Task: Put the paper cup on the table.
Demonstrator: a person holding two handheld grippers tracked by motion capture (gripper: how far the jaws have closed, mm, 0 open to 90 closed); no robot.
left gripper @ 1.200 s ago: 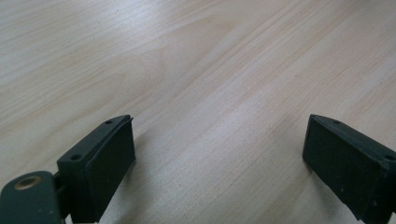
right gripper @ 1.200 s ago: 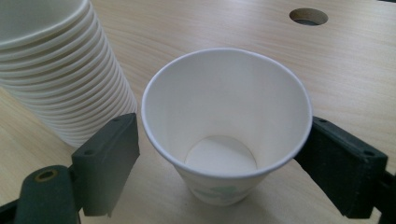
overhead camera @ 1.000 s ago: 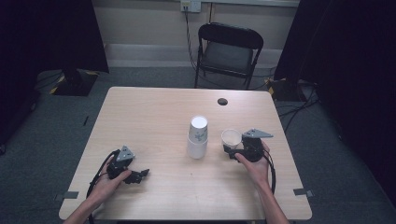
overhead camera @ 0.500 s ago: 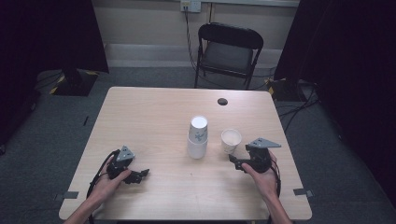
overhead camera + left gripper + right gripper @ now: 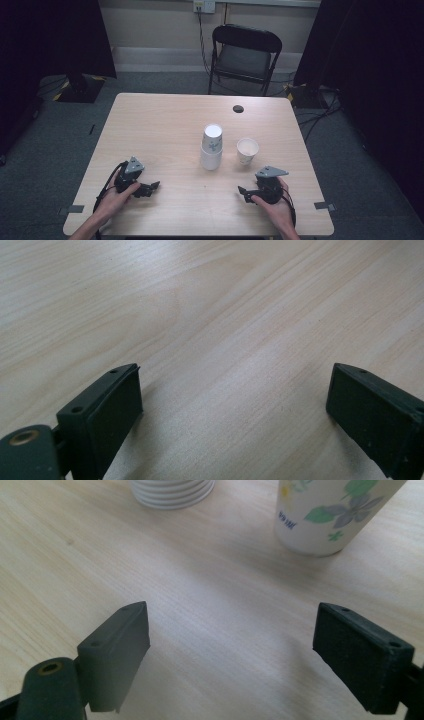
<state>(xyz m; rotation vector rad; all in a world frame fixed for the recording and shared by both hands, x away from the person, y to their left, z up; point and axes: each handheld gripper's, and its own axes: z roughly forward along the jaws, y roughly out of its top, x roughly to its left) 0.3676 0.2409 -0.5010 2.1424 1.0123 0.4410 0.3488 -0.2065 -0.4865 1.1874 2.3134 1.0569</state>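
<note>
- The single paper cup (image 5: 247,150) is standing upright on the bench (image 5: 165,125), right of centre. In the right gripper view you can see its flower print (image 5: 332,512), green leaves and bluish petals, plus some small lettering I can't read.
- Just to its left there's a stack of white paper cups (image 5: 211,147), upside down and taller than the single cup. The two are near each other but not touching. The ribbed rims of the stack (image 5: 172,491) show at the top of the right gripper view.
- The right hand-held gripper (image 5: 246,192) sits low on the bench, in front of the single cup and a bit apart from it. Its jaws are spread wide with nothing but bare wood between them, and they point left along the bench.
- The person's right hand (image 5: 272,202) is wrapped around it, coming in from the bottom edge.
- The left hand-held gripper (image 5: 152,186) is over at the near left of the bench, well apart from both cups. Its jaws are spread wide too, with only wood grain between them in the left gripper view.
- The left hand (image 5: 117,192) holds it from behind.
- Further back there's a small dark round thing (image 5: 238,108) near the far edge of the bench; I can't tell what it is.
- Behind the bench is a black folding chair (image 5: 245,55).
</note>
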